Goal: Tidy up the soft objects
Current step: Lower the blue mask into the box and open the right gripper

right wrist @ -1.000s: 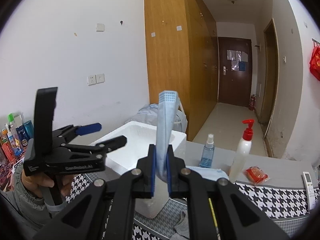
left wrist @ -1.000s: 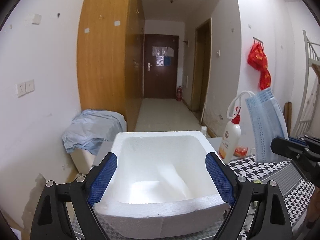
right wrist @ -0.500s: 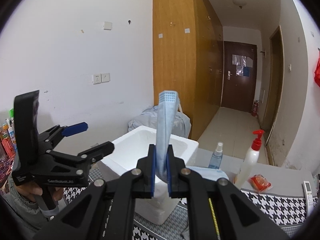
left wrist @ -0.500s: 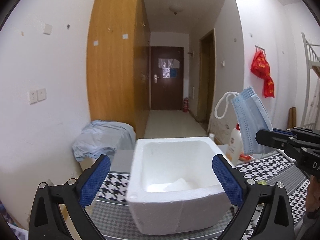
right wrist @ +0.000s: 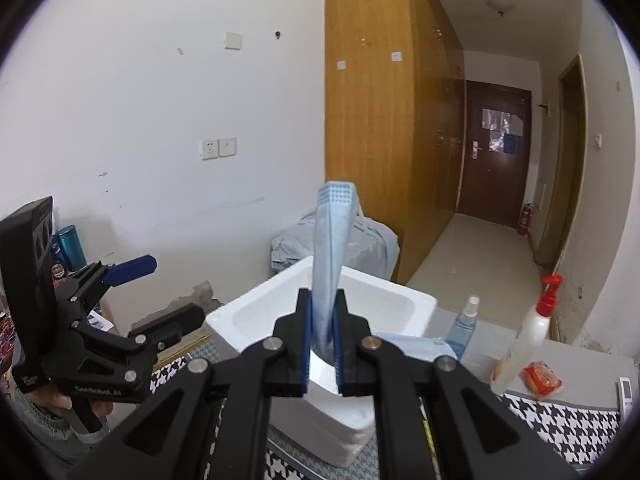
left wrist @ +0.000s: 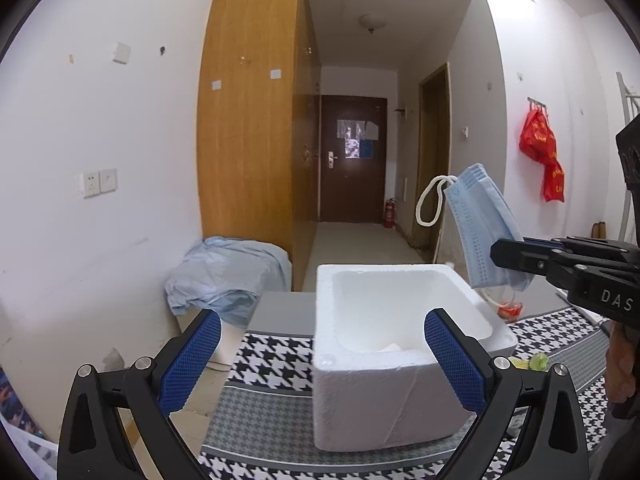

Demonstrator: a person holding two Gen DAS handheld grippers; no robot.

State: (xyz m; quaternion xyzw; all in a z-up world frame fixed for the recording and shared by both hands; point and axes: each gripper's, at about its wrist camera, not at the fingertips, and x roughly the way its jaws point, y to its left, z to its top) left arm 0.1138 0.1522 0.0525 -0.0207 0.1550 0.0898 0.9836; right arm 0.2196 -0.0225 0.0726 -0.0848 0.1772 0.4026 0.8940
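A white foam box (left wrist: 400, 360) stands on the houndstooth table mat (left wrist: 272, 356). My left gripper (left wrist: 320, 364) is open and empty, drawn back from the box, whose near left corner lies between the blue pads (left wrist: 188, 360). My right gripper (right wrist: 322, 344) is shut on a light blue face mask (right wrist: 334, 240) that stands up out of the jaws, just in front of the box (right wrist: 400, 292). In the left wrist view the mask (left wrist: 484, 224) hangs over the box's right rim, white ear loop dangling, pinched by the right gripper (left wrist: 520, 260). The left gripper (right wrist: 160, 292) shows at the left of the right wrist view.
A second blue mask (right wrist: 416, 346) lies behind the box, beside a spray bottle (right wrist: 464, 328), a red-pump lotion bottle (right wrist: 532, 328), a red packet (right wrist: 542, 380) and a remote (right wrist: 626, 392). A cloth-covered bin (left wrist: 228, 276) stands left of the table by the wardrobe.
My left gripper has pulled back from the foam box and opened wider; the box now sits right of centre. My right gripper has carried the mask closer to the box.
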